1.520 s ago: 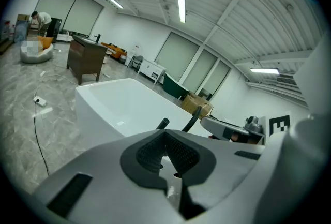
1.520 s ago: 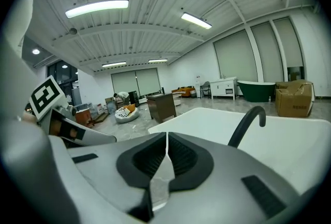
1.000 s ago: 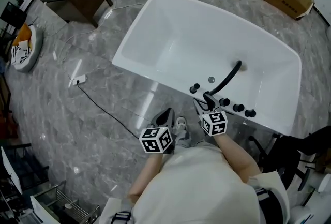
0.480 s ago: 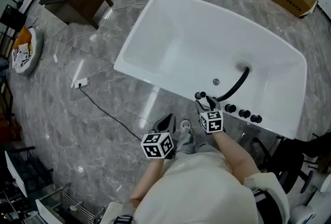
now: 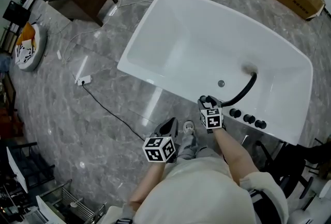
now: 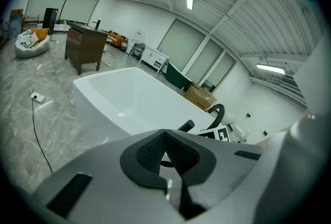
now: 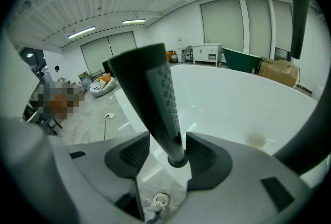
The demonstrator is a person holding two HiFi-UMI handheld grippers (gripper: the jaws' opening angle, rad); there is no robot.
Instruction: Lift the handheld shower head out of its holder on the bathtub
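My right gripper (image 7: 164, 153) has just opened wide, shower head (image 7: 155, 93) handle between the jaws, unsqueezed. If I close off-centre it'll probably slip when I lift.

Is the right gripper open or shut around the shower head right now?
Open. The right gripper has its jaws apart either side of the shower head, with a gap showing beside it; they have just been opening.

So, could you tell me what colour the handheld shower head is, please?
The handheld shower head is black; it shows best in the right gripper view.
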